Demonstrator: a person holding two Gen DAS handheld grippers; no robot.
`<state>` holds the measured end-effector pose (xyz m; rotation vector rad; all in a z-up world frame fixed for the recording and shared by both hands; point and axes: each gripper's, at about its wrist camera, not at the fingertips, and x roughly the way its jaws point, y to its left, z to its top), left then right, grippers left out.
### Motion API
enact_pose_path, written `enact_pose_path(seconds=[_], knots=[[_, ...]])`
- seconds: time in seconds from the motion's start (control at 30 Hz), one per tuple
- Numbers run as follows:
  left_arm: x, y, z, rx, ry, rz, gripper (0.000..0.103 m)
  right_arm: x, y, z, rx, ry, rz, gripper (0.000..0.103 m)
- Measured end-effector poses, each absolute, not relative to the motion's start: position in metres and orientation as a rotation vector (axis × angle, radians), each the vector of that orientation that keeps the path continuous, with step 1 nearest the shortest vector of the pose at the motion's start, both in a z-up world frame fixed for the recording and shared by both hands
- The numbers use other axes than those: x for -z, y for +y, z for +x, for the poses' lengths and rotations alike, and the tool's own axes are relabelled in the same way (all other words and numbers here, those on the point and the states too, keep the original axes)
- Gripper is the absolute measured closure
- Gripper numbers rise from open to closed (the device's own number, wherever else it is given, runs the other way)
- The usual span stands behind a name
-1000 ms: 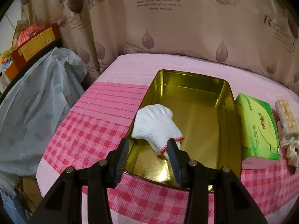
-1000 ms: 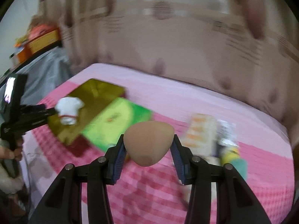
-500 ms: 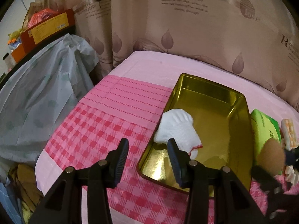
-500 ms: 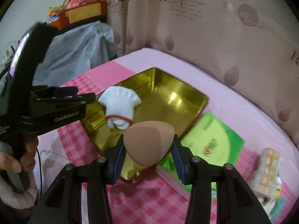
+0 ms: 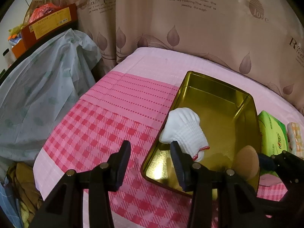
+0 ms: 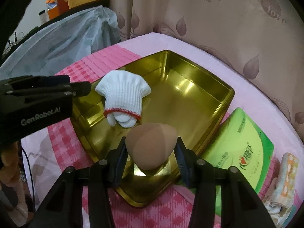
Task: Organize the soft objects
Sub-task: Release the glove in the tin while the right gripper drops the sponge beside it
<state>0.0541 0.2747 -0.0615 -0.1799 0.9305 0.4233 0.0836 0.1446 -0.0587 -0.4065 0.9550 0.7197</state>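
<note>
A gold tin (image 5: 218, 98) (image 6: 190, 95) stands open on the pink checked tablecloth. A white knit glove (image 5: 182, 129) (image 6: 123, 95) with a red cuff lies over the tin's left rim, partly inside. My right gripper (image 6: 152, 152) hangs over the tin's near corner with a beige egg-shaped sponge (image 6: 152, 146) (image 5: 247, 161) between its pads; its jaws are opening, and the pads still touch the sponge. My left gripper (image 5: 150, 152) (image 6: 79, 89) stands open and empty just left of the glove, above the tin's near left corner.
A green tissue pack (image 5: 273, 133) (image 6: 243, 148) lies against the tin's right side, with an orange-and-white cloth (image 5: 294, 134) (image 6: 285, 171) beyond it. A plastic-covered bulk (image 5: 38, 95) stands left of the table. A curtain (image 5: 190, 28) hangs behind.
My right gripper has carried the sponge left and down, from above the tissue pack to over the tin. My left gripper has drawn back left off the glove, which stays on the rim.
</note>
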Motion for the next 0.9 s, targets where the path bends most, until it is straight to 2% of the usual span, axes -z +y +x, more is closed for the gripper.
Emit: enact_pose_path(seconds=[0.4, 0.53, 0.9], knots=[[0.067, 0.272, 0.056, -0.418, 0.952, -0.17, 0.059, 0.063, 0.151, 0.081, -0.739, 0.955, -0.402, 0.056], [0.066, 0.271, 0.056, -0.416, 0.95, -0.17, 0.059, 0.061, 0.149, 0.08, -0.744, 0.95, -0.394, 0.048], [0.071, 0.269, 0.059, -0.413, 0.968, -0.162, 0.058, 0.038, 0.12, 0.069, -0.731, 0.925, -0.323, 0.047]])
